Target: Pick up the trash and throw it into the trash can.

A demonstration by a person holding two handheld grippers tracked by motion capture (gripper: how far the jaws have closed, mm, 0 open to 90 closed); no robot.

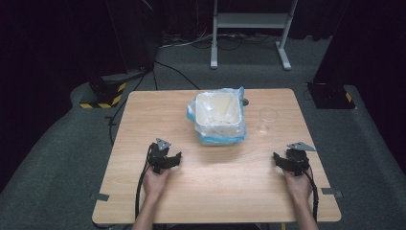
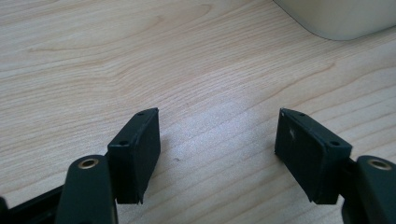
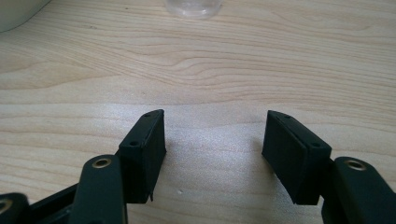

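L gripper (image 1: 176, 156): jaws apart, nothing between.
R gripper (image 1: 278, 158): jaws apart, nothing between.
Bin (image 1: 218, 115): bag-lined, table (image 1: 215, 187) centre-rear.
Glass (image 1: 267, 120): just right of bin.

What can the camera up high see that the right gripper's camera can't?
High view alone: the whole lined white bin, both hands, the left gripper, the grey floor and a metal stand. Right gripper view alone: its own black fingers close up, spread apart with nothing between. Both: the wooden table, the clear glass and the bin's edge.
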